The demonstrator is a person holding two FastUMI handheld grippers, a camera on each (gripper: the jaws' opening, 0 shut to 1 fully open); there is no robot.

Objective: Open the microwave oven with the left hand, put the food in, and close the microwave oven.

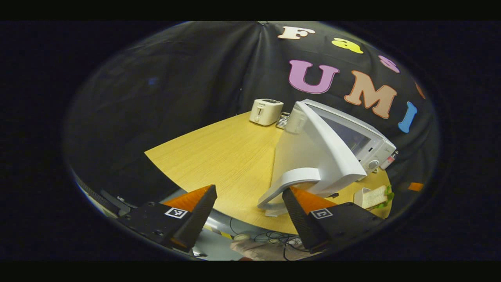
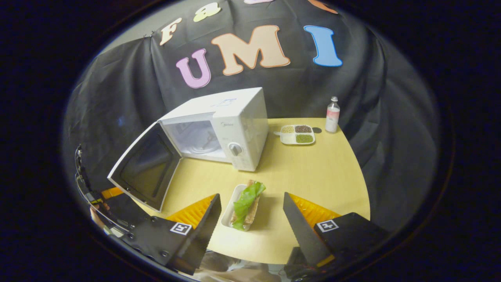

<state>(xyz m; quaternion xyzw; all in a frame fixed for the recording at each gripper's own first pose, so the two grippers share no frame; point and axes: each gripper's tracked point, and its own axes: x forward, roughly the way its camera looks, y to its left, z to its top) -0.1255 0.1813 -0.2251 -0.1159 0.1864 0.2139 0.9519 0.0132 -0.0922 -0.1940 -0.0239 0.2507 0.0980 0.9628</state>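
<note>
1. The microwave (image 2: 231, 133) is standing on the table (image 2: 325, 176) with its door (image 2: 145, 168) swung wide open, so the opening step looks done.
2. The left gripper (image 1: 250, 207) is hovering just beside the door handle (image 1: 289, 184); its jaws are spread wide, gripping nothing, with one finger close under the handle.
3. The food, a sandwich (image 2: 246, 204) topped with lettuce on a small white tray (image 2: 229, 211), is lying in front of the microwave, not yet inside.
4. The right gripper (image 2: 250, 219) is hanging over the tray, jaws wide apart and empty, fingers either side of it without touching.
5. Loading the sandwich and shutting the door are remaining.
</note>
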